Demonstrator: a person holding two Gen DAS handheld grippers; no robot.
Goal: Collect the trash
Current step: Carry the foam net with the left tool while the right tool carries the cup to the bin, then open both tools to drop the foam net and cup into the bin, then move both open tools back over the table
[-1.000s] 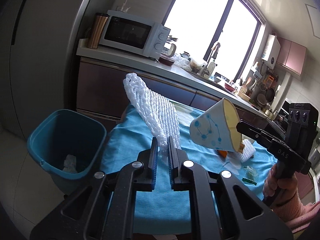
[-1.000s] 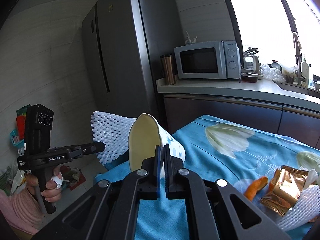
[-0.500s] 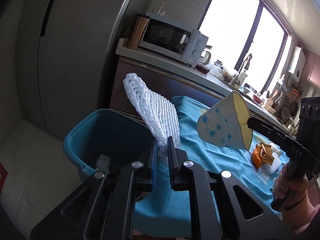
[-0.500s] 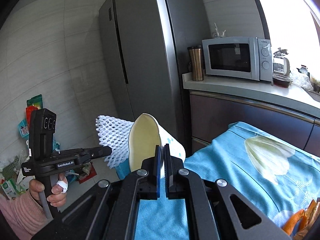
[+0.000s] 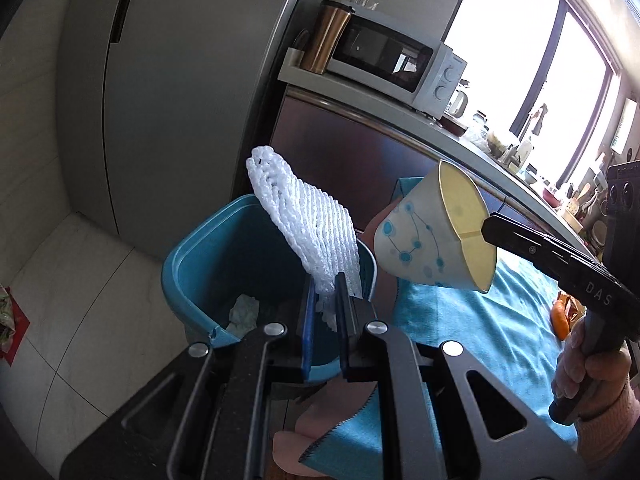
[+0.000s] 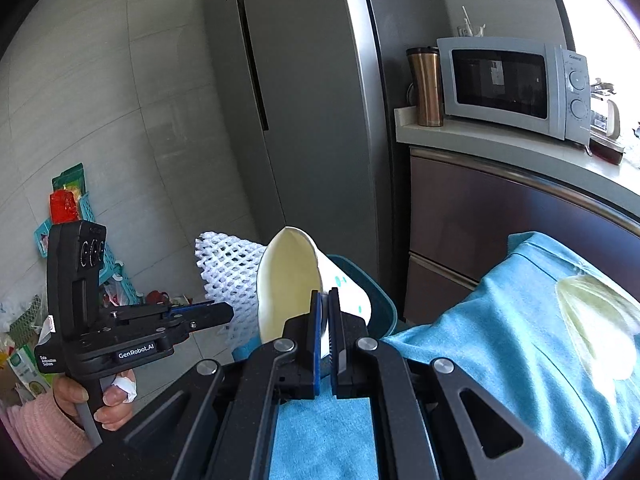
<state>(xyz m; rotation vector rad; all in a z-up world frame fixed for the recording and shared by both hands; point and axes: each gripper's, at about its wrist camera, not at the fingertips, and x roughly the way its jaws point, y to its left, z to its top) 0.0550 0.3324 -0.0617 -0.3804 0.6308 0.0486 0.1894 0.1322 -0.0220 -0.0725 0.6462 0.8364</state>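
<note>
Nearest the bin, the left tool is clenched on the lower end of a white foam net, which is held just above the bin's open mouth, its free end leaning up and away. The net is judged very light, soft and springy; it is best taken at one end, as it is here, and it may cling to the pads when let go. Beside the bin, a little farther out over its near rim, the right tool is clamped on the creased rim of a paper cup, squashed flat there. The cup is judged light and easily crushed, so a rim pinch is enough. A crumpled white scrap is seen lying inside the bin. Beyond the bin, the blue-clothed counter carries an orange peel, well apart.
</note>
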